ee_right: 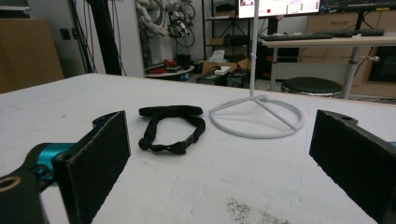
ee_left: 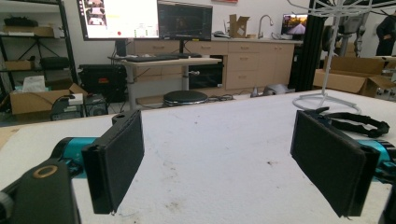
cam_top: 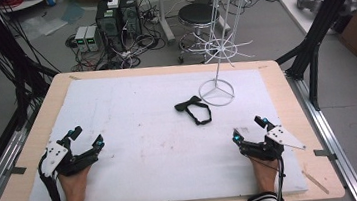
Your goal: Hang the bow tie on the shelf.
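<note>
A black bow tie with its strap [cam_top: 193, 110] lies flat on the white mat, a little left of the ring base of a white wire display stand [cam_top: 217, 92]. The bow tie [ee_right: 170, 127] and the stand's ring base [ee_right: 257, 115] lie ahead of the right gripper's jaws. My left gripper [cam_top: 86, 139] rests open at the mat's near left, nothing between its pads [ee_left: 116, 161]. My right gripper [cam_top: 248, 127] rests open at the near right, its pads [ee_right: 100, 161] wide apart and bare. The bow tie [ee_left: 357, 123] lies past the left gripper's far jaw.
The white mat [cam_top: 136, 150] covers a wooden table [cam_top: 297, 103]. A wooden stick [cam_top: 315, 180] lies at the near right corner. Beyond the far edge are a round stool [cam_top: 197, 15], computer cases [cam_top: 117, 16] and cables. A black frame post [cam_top: 324, 20] rises at the right.
</note>
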Action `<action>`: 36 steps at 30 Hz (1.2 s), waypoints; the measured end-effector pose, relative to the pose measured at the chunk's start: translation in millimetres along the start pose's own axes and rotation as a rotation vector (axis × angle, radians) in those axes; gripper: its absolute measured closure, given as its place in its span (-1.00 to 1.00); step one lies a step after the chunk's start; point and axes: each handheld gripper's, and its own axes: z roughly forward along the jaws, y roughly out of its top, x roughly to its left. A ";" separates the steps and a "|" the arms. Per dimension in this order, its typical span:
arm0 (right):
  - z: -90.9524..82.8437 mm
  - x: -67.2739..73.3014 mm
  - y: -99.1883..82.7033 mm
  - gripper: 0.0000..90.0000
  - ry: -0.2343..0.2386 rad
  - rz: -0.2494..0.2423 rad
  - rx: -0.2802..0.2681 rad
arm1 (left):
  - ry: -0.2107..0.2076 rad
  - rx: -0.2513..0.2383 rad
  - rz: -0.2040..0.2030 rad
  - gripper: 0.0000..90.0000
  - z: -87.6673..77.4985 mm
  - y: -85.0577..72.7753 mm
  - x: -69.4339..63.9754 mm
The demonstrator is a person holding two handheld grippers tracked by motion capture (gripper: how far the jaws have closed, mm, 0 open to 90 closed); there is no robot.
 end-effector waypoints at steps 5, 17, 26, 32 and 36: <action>0.5 0.6 0.2 -0.91 -0.005 -0.004 0.007 | 0.001 0.002 0.003 -0.60 -0.1 0.2 0.3; 1.7 1.5 0.8 -0.91 -0.030 -0.008 0.018 | 0.001 0.000 0.000 -0.60 0.1 0.1 -0.1; 3.1 2.8 1.3 -0.91 -0.029 -0.029 0.028 | 0.000 0.001 0.000 -0.60 0.2 0.1 -0.1; 6.5 4.0 6.7 -0.92 -0.022 0.005 0.072 | 0.000 0.000 0.000 -0.60 0.2 0.1 -0.1; 11.1 6.8 19.1 -0.92 -0.007 -0.016 0.091 | -0.001 0.003 0.002 -0.60 0.1 0.2 0.3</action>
